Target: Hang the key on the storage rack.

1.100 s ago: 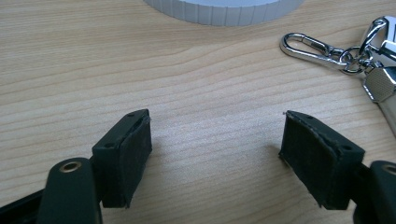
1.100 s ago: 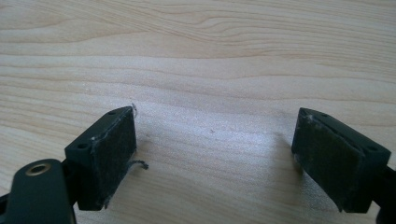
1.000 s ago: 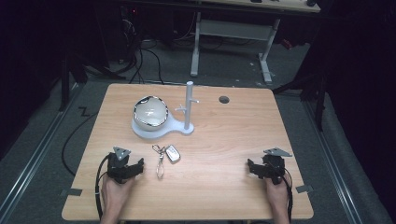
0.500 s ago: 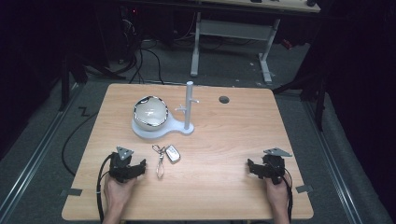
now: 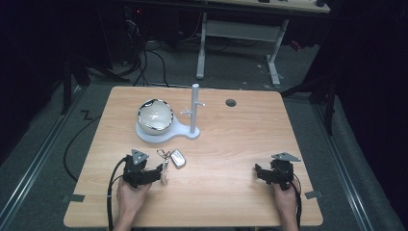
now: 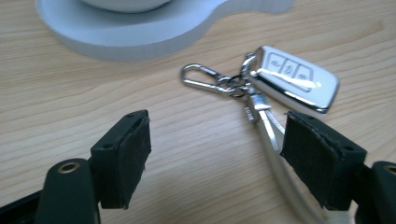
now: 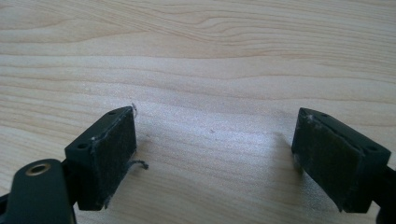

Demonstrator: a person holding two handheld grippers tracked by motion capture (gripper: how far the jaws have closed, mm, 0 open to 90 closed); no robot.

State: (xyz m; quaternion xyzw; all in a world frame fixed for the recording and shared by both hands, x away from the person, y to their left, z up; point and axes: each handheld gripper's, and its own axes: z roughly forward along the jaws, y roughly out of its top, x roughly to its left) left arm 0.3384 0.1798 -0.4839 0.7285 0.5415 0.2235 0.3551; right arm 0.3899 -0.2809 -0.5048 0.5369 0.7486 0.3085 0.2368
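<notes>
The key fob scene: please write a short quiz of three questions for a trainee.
1. True or false: the left hand-held gripper is shut on the key fob.
2. What lies between the right hand-held gripper's jaws: A) a carabiner, B) bare table, C) a bowl?
3. Fill in: the white post stands on the white ____.

Key: 1 false; 2 B; 3 base.

Glossy chrome key fob (image 6: 293, 78) on wood-grain table (image 6: 70, 102).

One key fob (image 5: 177, 158), one stand (image 5: 194, 111), one bowl (image 5: 155, 116)
</notes>
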